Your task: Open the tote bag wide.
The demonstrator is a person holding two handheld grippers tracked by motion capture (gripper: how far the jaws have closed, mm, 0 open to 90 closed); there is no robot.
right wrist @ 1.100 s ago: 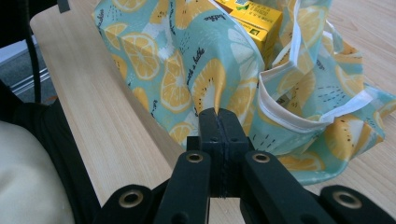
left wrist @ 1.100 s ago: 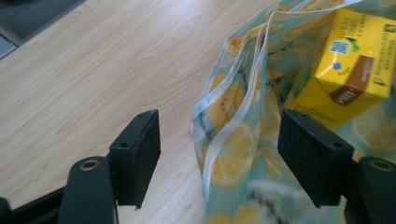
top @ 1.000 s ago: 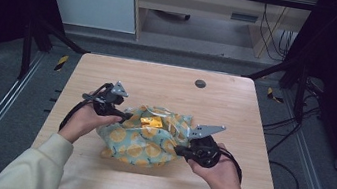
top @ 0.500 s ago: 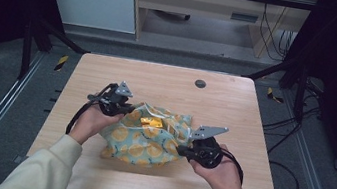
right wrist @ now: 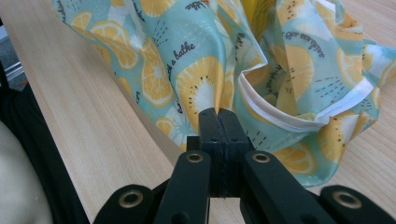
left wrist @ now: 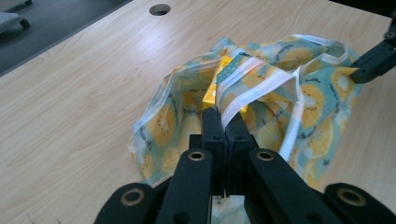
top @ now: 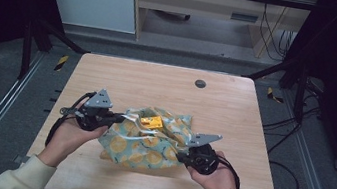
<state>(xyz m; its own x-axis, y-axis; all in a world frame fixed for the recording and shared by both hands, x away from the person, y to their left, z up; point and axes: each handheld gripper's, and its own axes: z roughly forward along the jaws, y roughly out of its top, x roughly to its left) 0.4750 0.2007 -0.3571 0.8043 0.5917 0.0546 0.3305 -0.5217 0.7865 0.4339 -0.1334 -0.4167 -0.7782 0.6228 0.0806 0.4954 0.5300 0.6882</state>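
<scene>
Bright tabletop — dark, dim surroundings

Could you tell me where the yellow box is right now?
In the high view, the yellow box sits inside the open mouth of the lemon-print bag, mid-table between both grippers.

Left gripper: now sits lower and nearer the person than one second ago, jaws pinched on the white handle strap. Lemon-print bag: left side drawn in; yellow box shows slightly further right.
</scene>
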